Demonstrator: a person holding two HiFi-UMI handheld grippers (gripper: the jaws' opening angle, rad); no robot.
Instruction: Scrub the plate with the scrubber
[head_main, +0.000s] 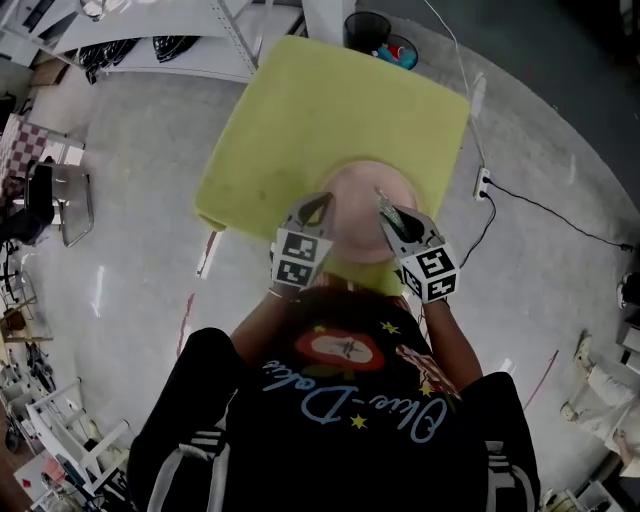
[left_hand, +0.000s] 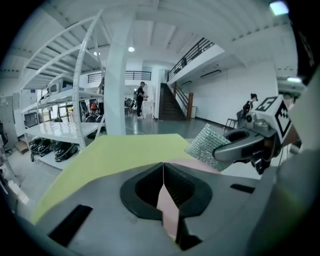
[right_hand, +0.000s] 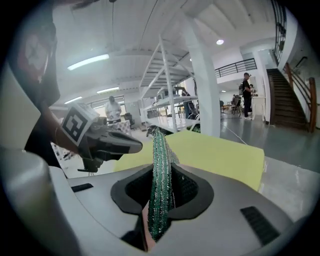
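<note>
well, at the far left a white metal shelving rack (head_main: 150, 45) stands on the glossy grey floor (head_main: 130, 280), apart from the table. the table (head_main: 300, 110) is a flat square with a matte yellow-green top, turned so one corner points at the person.

the left gripper (head_main: 322, 203) reaches over the table's near-left edge, its black-and-white marker cube (head_main: 298, 258) riding behind. in the left gripper view its smooth grey jaws are clenched, the ribbed black pads meeting at the tips with nothing clamped. only a sliver of pink shows through the slit behind them.

that pink belongs to the plate (head_main: 362, 195), round, smooth and pale. it lies toward the table's near corner, under and between the two grippers.

the right gripper (head_main: 392, 212) comes in over the plate's right side, and its jaws are closed tight on the scrubber (right_hand: 160, 165). in the right gripper view the scrubber is edge-on, a thin upright strip of glittery green and silver mesh sticking out past the tips. in the left gripper view its broad face shows as a flat, squarish, sparkly woven pad. whether the pad touches the plate i cannot tell.

further right, off the table's right corner, a white power strip (head_main: 482, 183) lies on the floor with a thin black cable (head_main: 560, 215) trailing away.
</note>
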